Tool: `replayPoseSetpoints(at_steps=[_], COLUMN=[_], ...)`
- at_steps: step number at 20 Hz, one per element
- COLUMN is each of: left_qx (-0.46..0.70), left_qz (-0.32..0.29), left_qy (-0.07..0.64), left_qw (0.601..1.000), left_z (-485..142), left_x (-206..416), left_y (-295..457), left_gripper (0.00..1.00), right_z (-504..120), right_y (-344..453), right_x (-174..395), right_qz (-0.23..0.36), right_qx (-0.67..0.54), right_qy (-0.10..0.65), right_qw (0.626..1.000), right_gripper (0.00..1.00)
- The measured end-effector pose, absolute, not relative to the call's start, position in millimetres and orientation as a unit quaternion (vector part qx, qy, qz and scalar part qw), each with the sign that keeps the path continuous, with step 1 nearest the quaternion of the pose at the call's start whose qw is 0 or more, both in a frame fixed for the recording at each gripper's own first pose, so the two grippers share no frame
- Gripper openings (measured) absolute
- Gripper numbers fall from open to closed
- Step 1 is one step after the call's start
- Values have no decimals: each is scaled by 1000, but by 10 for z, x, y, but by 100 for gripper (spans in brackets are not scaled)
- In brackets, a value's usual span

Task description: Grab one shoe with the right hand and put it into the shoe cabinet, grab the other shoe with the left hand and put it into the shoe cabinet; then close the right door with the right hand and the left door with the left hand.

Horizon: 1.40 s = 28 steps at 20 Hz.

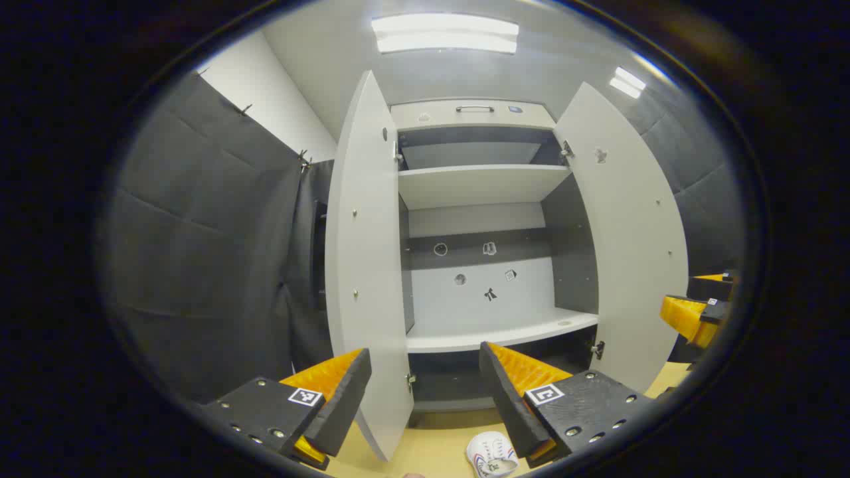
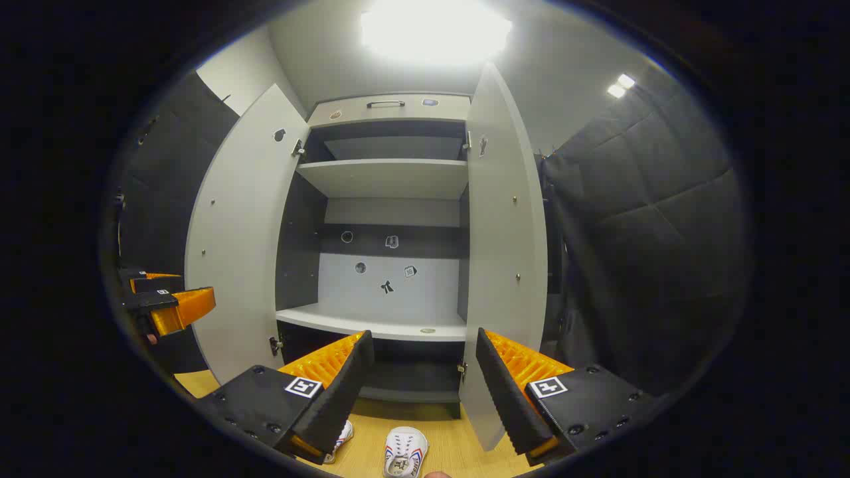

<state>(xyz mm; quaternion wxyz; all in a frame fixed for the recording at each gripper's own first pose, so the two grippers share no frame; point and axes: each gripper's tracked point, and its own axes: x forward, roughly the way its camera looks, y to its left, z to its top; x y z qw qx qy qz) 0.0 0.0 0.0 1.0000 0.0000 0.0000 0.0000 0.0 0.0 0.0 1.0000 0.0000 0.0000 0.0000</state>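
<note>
Two white low sneakers with red and blue side stripes (image 2: 405,451) lie on the pale wooden floor (image 2: 438,425) just before the tall grey shoe cabinet (image 2: 388,179), both doors swung wide. Left tongs (image 1: 425,392) and right tongs (image 2: 422,385) stand apart, empty.

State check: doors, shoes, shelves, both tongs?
Left door: open.
Right door: open.
Shoe cabinet: shelves bare.
White shoe: on the floor, outside the cabinet.
Second shoe: on the floor, mostly hidden by a finger.
Left tongs: open, holding nothing.
Right tongs: open, holding nothing.
</note>
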Motion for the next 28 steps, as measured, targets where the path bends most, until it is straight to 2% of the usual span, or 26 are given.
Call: replayPoseSetpoints(at_steps=[19,23,28], left_qx=[9,12,21], left_qz=[17,31,51], left_qy=[-1,1,4], left_qw=[1000,999,998], left_z=[-46,-30,-25], left_x=[42,-15,-114], left_y=[4,126,301], left_gripper=[94,94,94], right_z=[-139,-399,-953], right_y=[69,188,325], right_x=[292,456,614], right_qz=[15,38,58], right_qx=[-5,-16,-6], right_qy=[22,54,128], right_qw=[1000,998,990], right_gripper=[96,97,98])
